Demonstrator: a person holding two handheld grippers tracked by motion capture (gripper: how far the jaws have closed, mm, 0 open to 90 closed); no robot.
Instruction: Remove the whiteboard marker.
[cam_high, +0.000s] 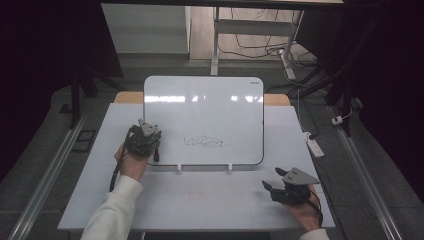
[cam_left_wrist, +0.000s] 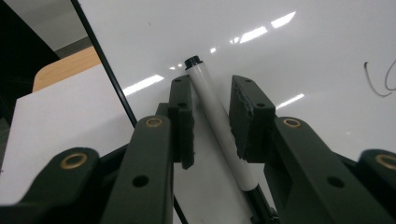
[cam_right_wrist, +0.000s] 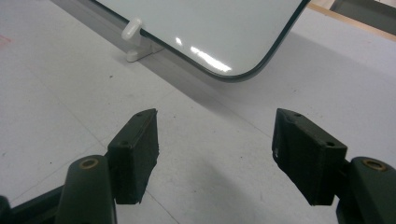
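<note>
My left hand-held gripper (cam_high: 148, 131) sits at the lower left corner of the whiteboard (cam_high: 210, 107), its jaws pointing at the board face. In the left gripper view, a white marker (cam_left_wrist: 219, 123) with a black end lies between the jaws of this hand-held gripper (cam_left_wrist: 211, 100). The left pad (cam_left_wrist: 183, 119) is against the marker barrel; a narrow gap shows at the right pad (cam_left_wrist: 243, 116), so I cannot tell whether the marker is firmly clamped. The marker's black end is at or just off the board face.

The whiteboard stands tilted on two small white feet (cam_high: 179, 169) toward the far edge of the worktop (cam_high: 200, 200). A black scribble (cam_high: 206, 143) is in the board's lower middle area, to the right of my left hand-held gripper.

My right hand-held gripper (cam_high: 276, 180) rests near the right front corner of the worktop, just beyond the board's lower right corner. In the right gripper view its jaws stand wide apart (cam_right_wrist: 215, 140), holding nothing, with bare worktop (cam_right_wrist: 60, 102) between them and the board's rounded corner (cam_right_wrist: 233, 74) ahead.
</note>
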